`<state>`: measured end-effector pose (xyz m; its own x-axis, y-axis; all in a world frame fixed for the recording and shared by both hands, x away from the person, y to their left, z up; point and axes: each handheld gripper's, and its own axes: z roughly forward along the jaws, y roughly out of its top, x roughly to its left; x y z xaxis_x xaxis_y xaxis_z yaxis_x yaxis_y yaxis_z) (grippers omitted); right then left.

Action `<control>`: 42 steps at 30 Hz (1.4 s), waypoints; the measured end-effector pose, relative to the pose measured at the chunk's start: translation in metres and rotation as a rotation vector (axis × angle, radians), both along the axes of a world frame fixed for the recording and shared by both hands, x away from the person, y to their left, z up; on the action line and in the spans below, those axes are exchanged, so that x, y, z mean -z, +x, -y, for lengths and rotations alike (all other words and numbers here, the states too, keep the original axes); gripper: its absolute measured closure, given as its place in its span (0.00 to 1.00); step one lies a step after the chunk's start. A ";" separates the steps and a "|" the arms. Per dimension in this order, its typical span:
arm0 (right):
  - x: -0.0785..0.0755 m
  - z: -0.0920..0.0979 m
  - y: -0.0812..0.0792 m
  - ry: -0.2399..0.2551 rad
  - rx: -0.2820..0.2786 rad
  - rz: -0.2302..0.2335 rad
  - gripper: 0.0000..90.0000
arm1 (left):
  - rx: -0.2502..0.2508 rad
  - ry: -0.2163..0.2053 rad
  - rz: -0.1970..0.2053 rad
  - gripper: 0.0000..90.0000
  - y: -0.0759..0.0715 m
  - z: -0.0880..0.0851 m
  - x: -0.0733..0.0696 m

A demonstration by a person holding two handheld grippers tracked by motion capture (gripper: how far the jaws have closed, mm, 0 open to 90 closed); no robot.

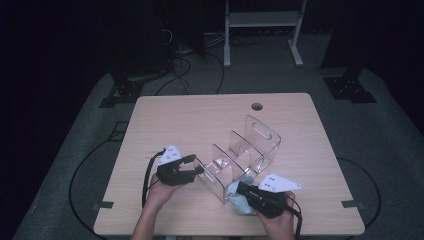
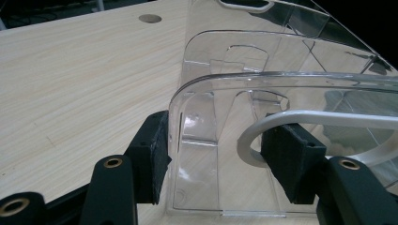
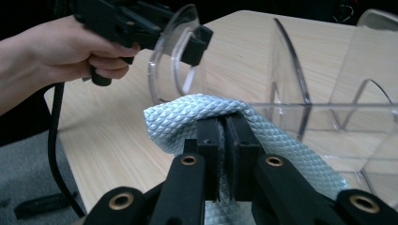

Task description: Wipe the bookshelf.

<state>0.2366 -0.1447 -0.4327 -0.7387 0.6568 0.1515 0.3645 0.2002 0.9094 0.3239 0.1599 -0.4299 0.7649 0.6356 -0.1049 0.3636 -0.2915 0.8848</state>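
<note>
High view: a clear plastic organizer (image 1: 240, 157) with several dividers is seen standing near the middle of the wooden table (image 1: 165, 120), angled toward the person. The left gripper (image 1: 196, 167) is clamped on the organizer's near end wall; in the left gripper view one pad sits outside the wall (image 2: 197, 140) and the other inside, with the plastic pinched between them. The right gripper (image 1: 239, 189) is closed tightly on a pale blue cloth (image 1: 239, 200), which is pressed against the organizer's near side wall. In the right gripper view the cloth (image 3: 197, 117) is seen bunched over the closed jaws, beside the clear wall.

The following faults are judged possible:

- Slippage of the organizer. The plastic is smooth and only a thin edge is held, so a firm wiping stroke could pull the wall from between the pads or rotate the organizer on the table.
- Tipping. The organizer is light and tall; sideways pressure from the cloth could lift its far end.
- Loss of the cloth. If a loose fold is caught on a divider edge, the cloth could be dragged out of the jaws.
- Scratching, should the bare jaws, not the cloth, be brought against the plastic.
</note>
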 end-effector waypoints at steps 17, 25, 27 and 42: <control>0.009 -0.010 -0.005 -0.022 -0.022 -0.020 0.94 | 0.003 0.004 0.000 0.48 0.000 0.000 0.000; 0.010 -0.007 -0.003 -0.031 -0.016 -0.013 0.94 | 0.003 0.001 -0.001 0.48 0.000 0.000 0.000; 0.012 -0.006 -0.003 -0.021 -0.010 -0.017 0.94 | 0.004 0.000 -0.001 0.48 0.000 0.000 0.000; 0.010 -0.003 -0.001 -0.024 -0.006 -0.007 0.94 | 0.005 0.001 -0.003 0.48 0.000 0.000 -0.001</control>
<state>0.2355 -0.1419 -0.4426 -0.7418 0.6556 0.1411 0.3699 0.2245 0.9015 0.3239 0.1595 -0.4293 0.7677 0.6319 -0.1064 0.3644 -0.2939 0.8836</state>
